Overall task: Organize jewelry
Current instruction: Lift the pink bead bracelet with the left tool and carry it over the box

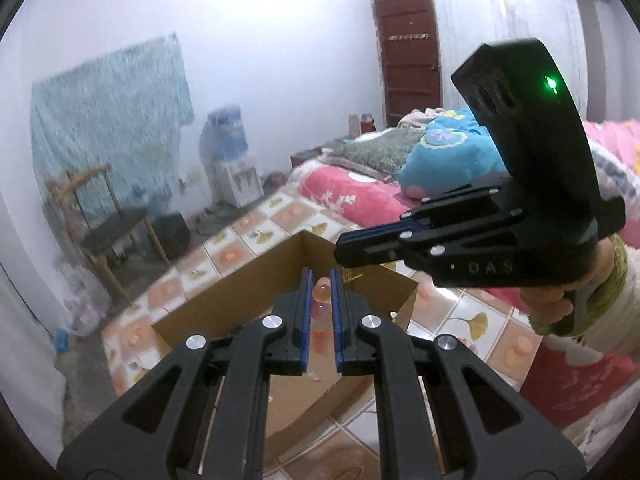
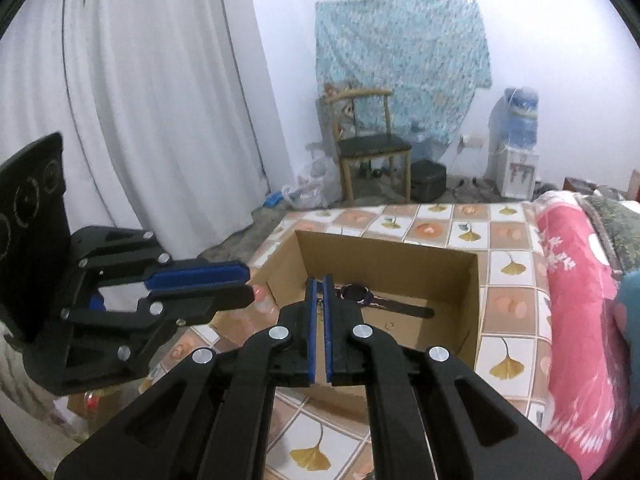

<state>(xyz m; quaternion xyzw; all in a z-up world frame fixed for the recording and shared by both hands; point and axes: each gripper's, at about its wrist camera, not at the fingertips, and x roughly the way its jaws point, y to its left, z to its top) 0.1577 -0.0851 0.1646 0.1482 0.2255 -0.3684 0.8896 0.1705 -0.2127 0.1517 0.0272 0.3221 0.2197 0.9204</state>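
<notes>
Bracelet of pink beads (image 1: 322,294), clamped in left gripper (image 1: 321,280) above cardboard box (image 1: 248,280), apparently for deposit beside watch (image 2: 358,294); right gripper (image 2: 319,280) nearly closed, contents indiscernible.

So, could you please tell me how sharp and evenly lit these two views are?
Left wrist view: the background is smeared, the hanging cloth and water dispenser blurred, with glare washing out the wall above; the left claw stays crisp. Right wrist view: sharper overall, the cardboard box and watch readable, with fisheye bending at the edges.
</notes>
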